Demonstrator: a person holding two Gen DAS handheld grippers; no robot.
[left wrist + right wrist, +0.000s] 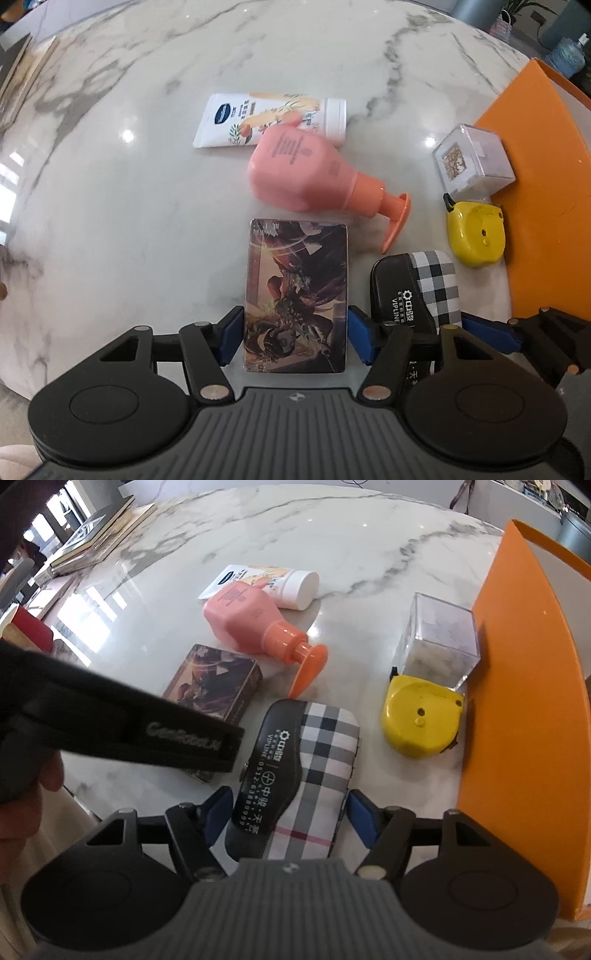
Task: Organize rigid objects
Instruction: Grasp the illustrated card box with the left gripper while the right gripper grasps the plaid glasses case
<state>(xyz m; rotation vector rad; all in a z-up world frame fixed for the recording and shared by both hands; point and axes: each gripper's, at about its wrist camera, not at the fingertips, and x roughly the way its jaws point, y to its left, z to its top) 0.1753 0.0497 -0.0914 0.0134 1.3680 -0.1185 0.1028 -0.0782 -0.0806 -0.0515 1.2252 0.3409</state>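
A card box with dark artwork (295,291) lies flat on the marble table (129,221). My left gripper (295,332) straddles its near end, with both blue pads against its long sides. A black case with a plaid cover (306,760) lies just right of the card box. My right gripper (284,812) stands open around the case's near end, with a small gap at each pad. A pink pump bottle (303,170) lies on its side beyond the box. Behind the bottle lies a white tube (266,118).
A yellow tape measure (421,720) and a clear plastic cube (439,642) sit by an orange board (524,720) along the right. Books (92,539) are stacked at the far left edge. A hand (22,805) holds the left gripper's black body (129,720).
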